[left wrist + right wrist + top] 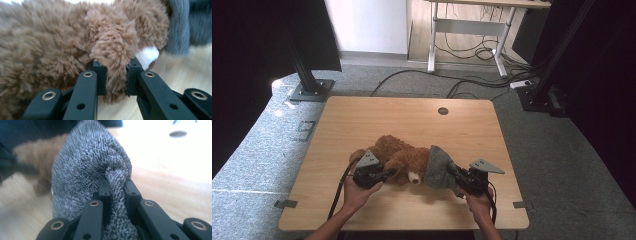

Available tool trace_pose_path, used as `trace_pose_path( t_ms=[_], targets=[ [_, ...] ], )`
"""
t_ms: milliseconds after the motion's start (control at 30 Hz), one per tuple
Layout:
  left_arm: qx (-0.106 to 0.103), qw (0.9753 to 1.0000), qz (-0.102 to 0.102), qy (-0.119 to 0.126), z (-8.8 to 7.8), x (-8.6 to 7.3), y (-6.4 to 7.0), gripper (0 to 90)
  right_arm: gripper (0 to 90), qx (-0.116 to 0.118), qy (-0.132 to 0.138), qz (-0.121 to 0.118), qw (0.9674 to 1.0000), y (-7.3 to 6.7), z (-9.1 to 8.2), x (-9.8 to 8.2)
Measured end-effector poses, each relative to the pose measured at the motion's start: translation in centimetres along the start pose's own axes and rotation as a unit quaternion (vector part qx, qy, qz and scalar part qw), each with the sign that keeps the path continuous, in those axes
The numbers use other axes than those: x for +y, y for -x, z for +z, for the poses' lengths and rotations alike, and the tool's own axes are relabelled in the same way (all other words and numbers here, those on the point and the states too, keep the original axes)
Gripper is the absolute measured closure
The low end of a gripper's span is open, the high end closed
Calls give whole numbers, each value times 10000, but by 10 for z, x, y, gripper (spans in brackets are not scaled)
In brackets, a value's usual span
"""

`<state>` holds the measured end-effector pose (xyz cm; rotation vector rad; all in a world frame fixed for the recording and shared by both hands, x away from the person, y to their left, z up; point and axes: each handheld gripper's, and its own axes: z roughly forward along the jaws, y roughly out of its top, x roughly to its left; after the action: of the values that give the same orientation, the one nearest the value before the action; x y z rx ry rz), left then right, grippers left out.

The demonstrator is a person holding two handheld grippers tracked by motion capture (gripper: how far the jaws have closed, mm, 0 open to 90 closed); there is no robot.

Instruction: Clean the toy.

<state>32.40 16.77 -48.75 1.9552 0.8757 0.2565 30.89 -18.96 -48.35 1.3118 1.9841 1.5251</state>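
A brown plush bear (399, 152) lies on the wooden table (362, 120) with a grey knitted hat (439, 167) at its head end. My left gripper (388, 172) is shut on a furry paw (116, 72) of the bear, the pads pressing it from both sides; the bear's white muzzle (147, 55) shows just behind. My right gripper (453, 170) is shut on a pinched fold of the grey knitted hat (117, 192), which bulges up in front of the jaws. The bear (37, 157) lies blurred behind the hat in the right gripper view.
A round cable hole (443, 111) sits near the table's far edge. Black stand bases (311, 90) and cables (472, 82) lie on the grey floor beyond, with a white desk frame (467, 30) farther back. Bare tabletop stretches behind the bear.
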Motion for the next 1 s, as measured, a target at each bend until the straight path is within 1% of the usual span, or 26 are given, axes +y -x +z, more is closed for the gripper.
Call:
trace_pose_path(
  t_ms=[100,133,200,300,367,467,567,633,700,733,767,867,900,933,1000],
  targets=[
    [-46,9998,-14,-171,3,-12,2,757,796,58,110,-64,9999,-5,2,15],
    [-41,9997,11,-237,4,-15,3,758,797,75,137,-89,9998,-7,4,20],
    [-86,9995,-15,-310,6,-21,4,759,796,128,172,-164,9996,-13,10,30],
    [-111,9992,13,-390,7,-25,6,763,796,227,191,-238,9993,-23,22,42],
    [-115,9989,23,-454,9,-28,7,765,796,320,209,-299,9988,-32,31,50],
    [-145,9982,47,-579,10,-32,8,767,797,535,262,-385,9975,-49,44,63],
    [-126,9977,76,-663,11,-36,10,768,796,750,234,-484,9957,-67,59,75],
    [-135,9973,33,-717,11,-37,10,769,796,863,184,-541,9946,-78,71,80],
    [-143,9968,19,-788,13,-38,11,769,796,969,115,-540,9938,-89,83,82],
    [-152,9965,19,-826,14,-39,12,769,796,1045,-1,-556,9930,-96,93,81],
    [-166,9962,21,-858,15,-40,13,770,796,1071,-114,-607,9923,-102,101,79],
    [-200,9948,24,-996,16,-44,14,770,796,986,-639,-810,9898,-115,120,66],
    [-210,9946,0,-1015,17,-46,14,770,796,928,-735,-940,9885,-116,122,61],
    [-218,9944,-20,-1038,17,-47,13,770,796,875,-758,-993,9883,-116,122,57],
    [-256,9938,-71,-1083,19,-46,12,769,796,838,-734,-987,9889,-111,116,52]
  ],
)
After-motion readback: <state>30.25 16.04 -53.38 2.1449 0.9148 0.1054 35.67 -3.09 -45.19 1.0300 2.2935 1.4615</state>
